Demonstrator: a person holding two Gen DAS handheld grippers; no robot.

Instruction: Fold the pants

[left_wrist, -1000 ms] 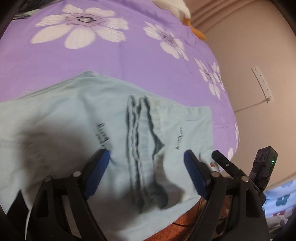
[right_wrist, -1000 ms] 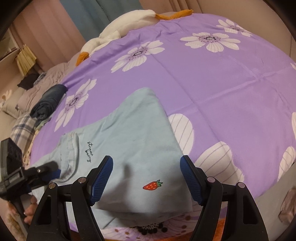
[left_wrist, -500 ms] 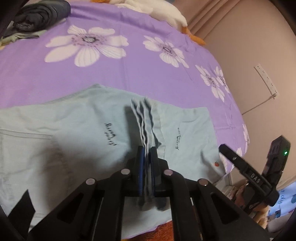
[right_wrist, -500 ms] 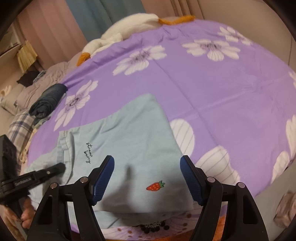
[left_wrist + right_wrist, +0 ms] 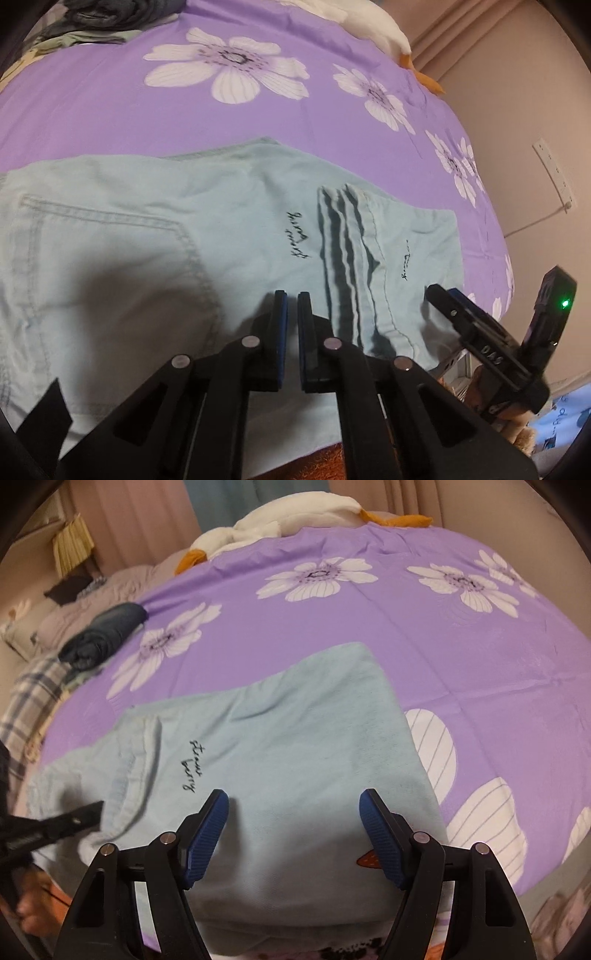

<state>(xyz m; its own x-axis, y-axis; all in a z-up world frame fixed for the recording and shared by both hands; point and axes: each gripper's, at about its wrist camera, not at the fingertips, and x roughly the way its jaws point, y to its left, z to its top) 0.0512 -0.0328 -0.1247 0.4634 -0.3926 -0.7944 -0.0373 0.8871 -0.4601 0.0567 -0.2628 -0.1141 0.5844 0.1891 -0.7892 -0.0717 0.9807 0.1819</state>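
Note:
Light blue pants [image 5: 147, 236] lie flat on the purple flowered bedspread [image 5: 110, 103], with a back pocket at the left and stacked leg hems [image 5: 347, 251] near the middle. My left gripper [image 5: 293, 299] is shut with a thin gap and nothing between the pads, just left of the hems. In the right wrist view the folded pants [image 5: 295, 746] show black script and a strawberry patch [image 5: 367, 860]. My right gripper [image 5: 293, 805] is open, low over the near edge of the pants. It also shows in the left wrist view [image 5: 480, 332].
A white and orange plush toy [image 5: 295, 513] lies at the far end of the bed. A rolled dark garment [image 5: 107, 631] sits at the far left on the bedspread, beside plaid bedding [image 5: 29, 698]. A wall with a socket [image 5: 554, 173] is on the right.
My left gripper closed on the leg hems, then shifted left off them and now holds nothing. My right gripper stayed open and moved closer over the pants.

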